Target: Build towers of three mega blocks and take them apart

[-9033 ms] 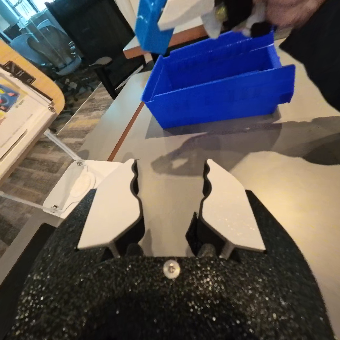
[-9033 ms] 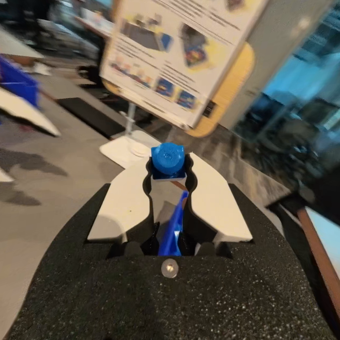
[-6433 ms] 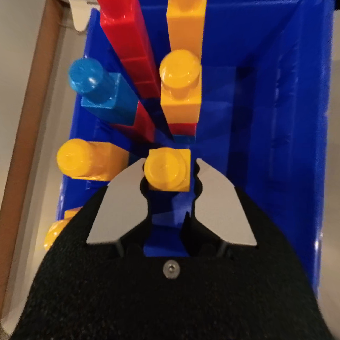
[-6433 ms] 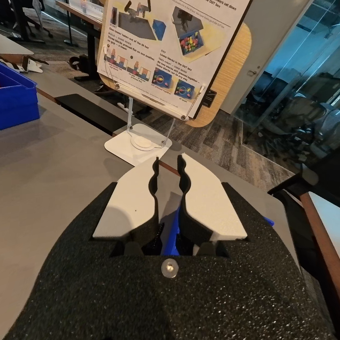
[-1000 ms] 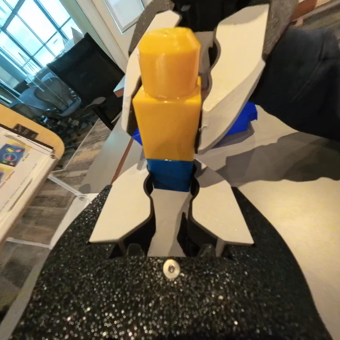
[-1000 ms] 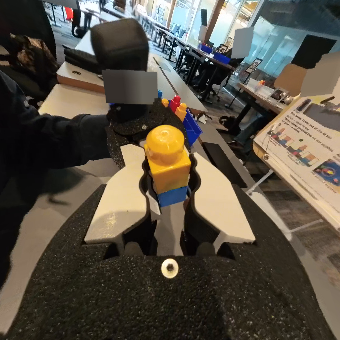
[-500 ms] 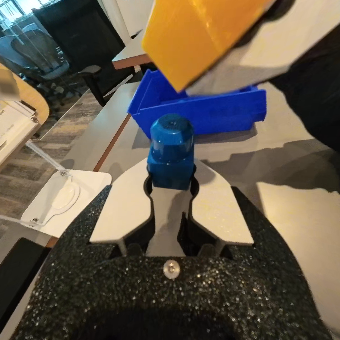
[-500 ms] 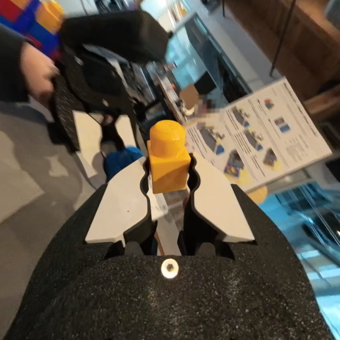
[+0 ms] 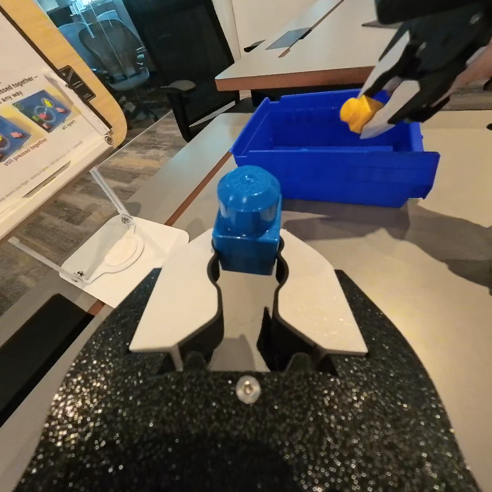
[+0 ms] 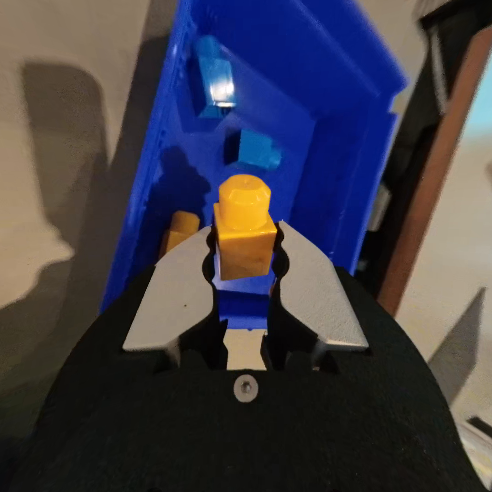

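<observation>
My left gripper (image 9: pixel 246 250) is shut on a blue block (image 9: pixel 247 223), stud up, held above the grey table. My right gripper (image 10: pixel 245 239) is shut on a yellow block (image 10: pixel 243 234) and holds it over the inside of a blue bin (image 10: pixel 330 149). In the left wrist view the right gripper (image 9: pixel 372 114) and its yellow block (image 9: pixel 358 111) hang over the far right end of that bin (image 9: pixel 332 170). Loose in the bin lie two blue blocks (image 10: pixel 215 77) (image 10: pixel 255 153) and another yellow block (image 10: pixel 178 229).
An instruction board on a white stand (image 9: pixel 117 253) stands at the table's left edge. A brown-edged table (image 9: pixel 292 74) and office chairs (image 9: pixel 127 72) lie beyond. A dark sleeve (image 9: pixel 439 16) is at the top right.
The yellow block has been pulled off the blue one. My right gripper has carried it away to above the blue bin, while my left gripper stays with the blue block.
</observation>
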The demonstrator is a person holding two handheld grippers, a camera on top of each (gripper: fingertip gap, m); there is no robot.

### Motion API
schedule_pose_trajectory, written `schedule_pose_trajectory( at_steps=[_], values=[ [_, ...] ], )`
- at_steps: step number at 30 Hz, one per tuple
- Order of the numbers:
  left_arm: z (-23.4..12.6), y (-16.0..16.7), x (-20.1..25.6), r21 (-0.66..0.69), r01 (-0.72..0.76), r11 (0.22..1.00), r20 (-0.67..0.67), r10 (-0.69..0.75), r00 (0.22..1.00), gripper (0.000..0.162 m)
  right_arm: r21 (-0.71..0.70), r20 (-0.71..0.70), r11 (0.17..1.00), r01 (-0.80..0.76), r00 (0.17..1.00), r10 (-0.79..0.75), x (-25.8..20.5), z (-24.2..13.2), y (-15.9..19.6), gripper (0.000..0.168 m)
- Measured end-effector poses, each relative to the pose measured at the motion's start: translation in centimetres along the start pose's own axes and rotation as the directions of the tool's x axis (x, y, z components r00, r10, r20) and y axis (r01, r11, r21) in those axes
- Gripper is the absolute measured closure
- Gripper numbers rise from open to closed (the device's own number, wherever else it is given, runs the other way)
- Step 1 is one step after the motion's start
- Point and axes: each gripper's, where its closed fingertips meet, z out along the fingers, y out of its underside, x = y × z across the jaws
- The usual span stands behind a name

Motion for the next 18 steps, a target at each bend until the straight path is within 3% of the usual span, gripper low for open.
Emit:
schedule_pose_trajectory(
  at_steps=[4, 11, 15, 18],
  values=[
    [0.0, 0.0, 0.0, -0.005, -0.004, 1.000, 0.001, 0.004, 1.000, 0.123, -0.062, 0.109, 0.995, -0.078, 0.990, 0.085, -1.0, 1.3, 1.3, 0.129],
    [-0.2, -0.3, 0.3, 0.010, -0.019, 1.000, -0.008, 0.019, 1.000, 0.124, 0.014, 0.060, 0.996, -0.084, 0.995, 0.083, -0.2, 0.4, -0.1, 0.116],
    [-0.2, -0.3, 0.5, 0.012, -0.027, 1.000, -0.019, 0.027, 0.999, 0.124, 0.281, 0.070, 0.959, 0.028, 0.996, -0.049, -1.7, -2.7, -4.8, 0.117],
    [-0.3, -0.5, 1.1, 0.025, -0.058, 0.998, -0.052, 0.059, 0.997, 0.124, 0.608, 0.124, 0.784, 0.125, 0.961, -0.249, -5.7, -7.2, -10.1, 0.115]
  ],
)
